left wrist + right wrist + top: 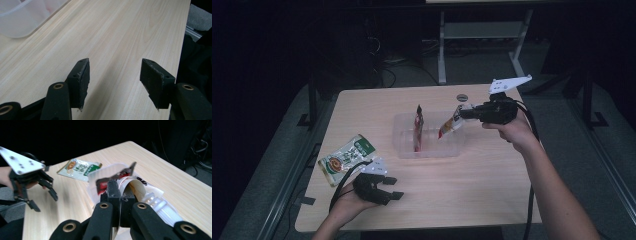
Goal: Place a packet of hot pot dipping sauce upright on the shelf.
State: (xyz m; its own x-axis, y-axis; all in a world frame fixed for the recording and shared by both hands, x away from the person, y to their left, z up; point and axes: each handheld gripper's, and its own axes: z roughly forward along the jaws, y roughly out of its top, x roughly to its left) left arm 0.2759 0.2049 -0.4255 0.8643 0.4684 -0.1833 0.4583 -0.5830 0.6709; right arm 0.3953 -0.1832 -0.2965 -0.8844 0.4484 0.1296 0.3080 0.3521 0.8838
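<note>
A clear plastic tray sits mid-table with a red packet standing upright in its left half. My right gripper is shut on the top edge of a red-and-white spouted pouch, which hangs tilted over the tray's right half. In the right gripper view the jaws pinch the pouch near its white ribbed spout. My left gripper hovers open near the table's front left. Between its pads lies bare wood. A green-and-white snack packet lies flat just left of it.
A small dark round disc lies on the table behind the tray. The tray's corner is at the upper left of the left gripper view. The table's right edge runs close to the left gripper. A desk frame stands beyond the table.
</note>
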